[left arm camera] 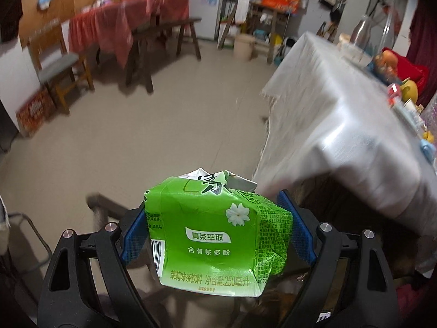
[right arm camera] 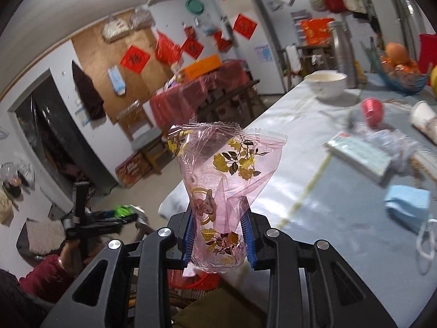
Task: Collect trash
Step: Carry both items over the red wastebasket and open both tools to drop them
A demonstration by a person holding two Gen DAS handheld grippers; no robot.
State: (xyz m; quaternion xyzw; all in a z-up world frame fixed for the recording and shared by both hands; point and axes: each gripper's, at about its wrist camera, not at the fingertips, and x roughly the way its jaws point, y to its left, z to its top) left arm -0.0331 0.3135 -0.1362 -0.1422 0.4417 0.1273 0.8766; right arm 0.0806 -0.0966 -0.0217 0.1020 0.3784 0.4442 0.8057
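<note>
In the left wrist view my left gripper [left arm camera: 215, 235] is shut on a crumpled green tea carton [left arm camera: 215, 232], its blue pads pressed on both sides, held over the floor left of the table. In the right wrist view my right gripper [right arm camera: 220, 235] is shut on a pink see-through wrapper [right arm camera: 224, 180] printed with gold flowers, which stands up from the jaws above the table's near edge. The left gripper with the green carton [right arm camera: 123, 210] shows low at the left, held by a hand in a red sleeve [right arm camera: 54, 273].
A table with a pale cloth [left arm camera: 341, 114] carries a white bowl [right arm camera: 326, 83], a paper cup [right arm camera: 424, 119], a red cup [right arm camera: 371, 109], crumpled paper [right arm camera: 393, 147], a blue face mask [right arm camera: 409, 207] and a fruit basket [right arm camera: 401, 68]. A red basket [right arm camera: 196, 278] sits below my right gripper. A chair [left arm camera: 60, 71] and a red-clothed table [left arm camera: 123, 27] stand beyond.
</note>
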